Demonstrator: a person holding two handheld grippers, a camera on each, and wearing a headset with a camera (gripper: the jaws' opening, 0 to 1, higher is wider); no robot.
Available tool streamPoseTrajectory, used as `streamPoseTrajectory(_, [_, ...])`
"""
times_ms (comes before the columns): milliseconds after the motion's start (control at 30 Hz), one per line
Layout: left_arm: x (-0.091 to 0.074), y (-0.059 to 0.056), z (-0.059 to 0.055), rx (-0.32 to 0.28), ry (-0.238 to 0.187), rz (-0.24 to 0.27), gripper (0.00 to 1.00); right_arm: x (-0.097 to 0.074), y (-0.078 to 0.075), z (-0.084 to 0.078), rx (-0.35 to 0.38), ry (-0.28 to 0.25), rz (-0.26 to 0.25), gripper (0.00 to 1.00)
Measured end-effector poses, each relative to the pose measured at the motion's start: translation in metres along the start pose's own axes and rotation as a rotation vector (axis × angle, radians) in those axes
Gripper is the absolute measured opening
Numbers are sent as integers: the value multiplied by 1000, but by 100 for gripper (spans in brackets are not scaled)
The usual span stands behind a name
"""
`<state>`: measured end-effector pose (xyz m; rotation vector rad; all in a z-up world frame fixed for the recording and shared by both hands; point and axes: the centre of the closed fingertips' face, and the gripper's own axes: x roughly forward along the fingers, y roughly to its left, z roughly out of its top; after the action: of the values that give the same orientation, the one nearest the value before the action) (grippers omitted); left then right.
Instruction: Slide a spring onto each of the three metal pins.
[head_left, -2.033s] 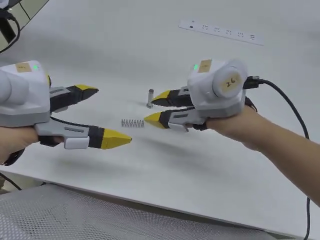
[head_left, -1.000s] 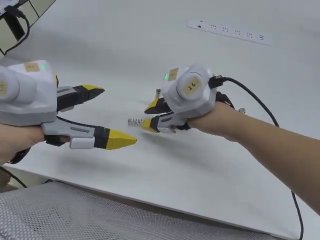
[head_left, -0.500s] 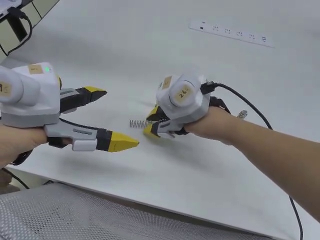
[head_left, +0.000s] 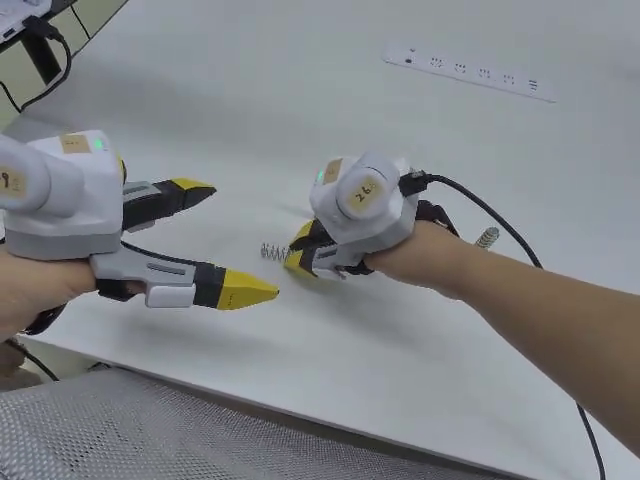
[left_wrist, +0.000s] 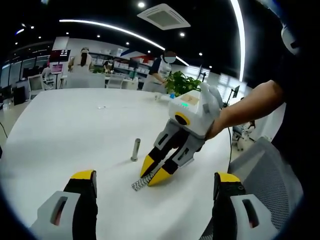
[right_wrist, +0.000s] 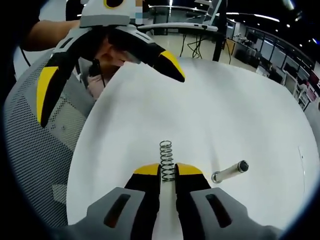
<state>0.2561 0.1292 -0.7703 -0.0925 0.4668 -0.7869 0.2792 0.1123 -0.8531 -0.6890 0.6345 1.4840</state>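
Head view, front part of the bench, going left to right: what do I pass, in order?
left gripper → spring → right gripper → ribbed metal piece

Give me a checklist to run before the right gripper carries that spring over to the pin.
1. Right gripper shut on the spring: ok, the jaws pinch its near end.
2. Spring clear of the table: not ok, in the left gripper view it lies on the surface.
3. Pin upright and bare: ok, it stands beside the spring with nothing on it.
4. Left gripper out of the way: ok, jaws open, hovering apart from spring and pin.
5. Spring lined up with the pin: not ok, the spring lies flat while the pin stands.
6. Grip firm enough to lift: cannot tell.
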Motion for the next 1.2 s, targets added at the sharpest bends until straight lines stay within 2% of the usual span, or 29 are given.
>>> streamPoseTrajectory(267, [5,-2,3,6,2,-9,94,-15,3,1,-3,-23,0,8])
streamPoseTrajectory(600, [14,-15,5,27,19,-48,93,-44,10,6,-24,-59,-8,8])
streamPoseTrajectory(867, [24,-23,8,47,31,-83,91,-73,9,-2,-11,-86,-33,8])
streamPoseTrajectory(1200, [35,-37,10,60,43,-128,87,-101,16,-9,-11,-110,-43,8])
